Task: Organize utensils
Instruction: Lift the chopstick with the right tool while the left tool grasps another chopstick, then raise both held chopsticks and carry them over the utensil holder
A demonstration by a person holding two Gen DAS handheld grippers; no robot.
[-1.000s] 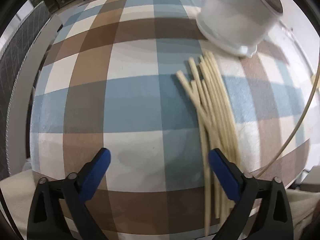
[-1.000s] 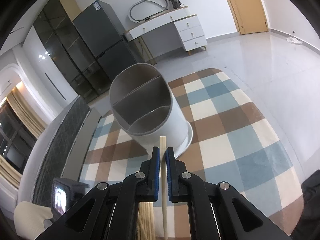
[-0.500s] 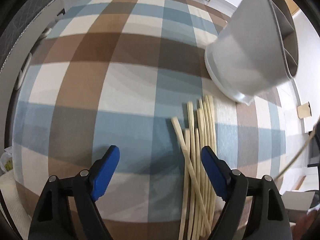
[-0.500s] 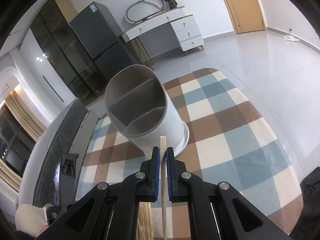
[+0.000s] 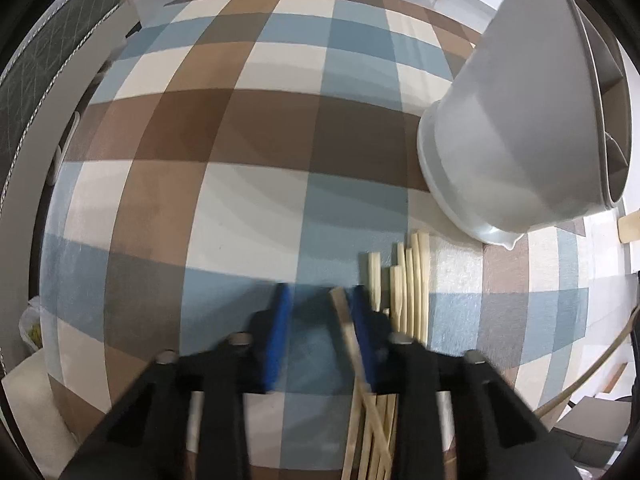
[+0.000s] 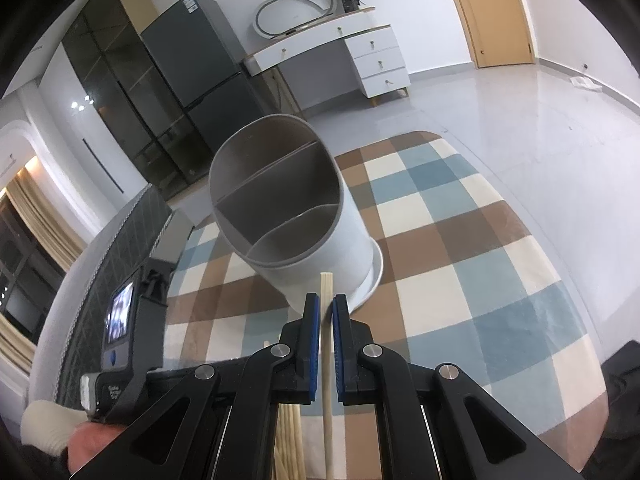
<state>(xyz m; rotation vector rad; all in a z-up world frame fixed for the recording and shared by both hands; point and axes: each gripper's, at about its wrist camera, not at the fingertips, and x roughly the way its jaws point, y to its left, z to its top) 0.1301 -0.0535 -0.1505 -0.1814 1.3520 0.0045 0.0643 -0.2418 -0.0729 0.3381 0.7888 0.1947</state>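
Note:
A grey divided utensil holder (image 5: pixel 512 128) (image 6: pixel 304 232) stands on a checked rug (image 5: pixel 248 128). Several pale wooden chopsticks (image 5: pixel 412 280) lie in a bundle on the rug just in front of it. My left gripper (image 5: pixel 320 300) points down at the bundle's left edge, its jaws closing. One slanted chopstick (image 5: pixel 347 332) sits between them against the right pad, while the left pad is still apart from it. My right gripper (image 6: pixel 325 312) is shut on a single chopstick (image 6: pixel 326 286), whose tip points up toward the holder's near wall.
The right wrist view shows the left tool's body with its small screen (image 6: pixel 120 316) and a gloved hand (image 6: pixel 44 424) at lower left. A dark quilted sofa (image 6: pixel 80 292) borders the rug. A fridge (image 6: pixel 204 80), a white desk (image 6: pixel 340 52) and a door (image 6: pixel 488 12) stand far back.
My left gripper has moved right over the bundle's left edge, and its jaws have come much closer together around one chopstick. The right gripper and its chopstick have stayed in place.

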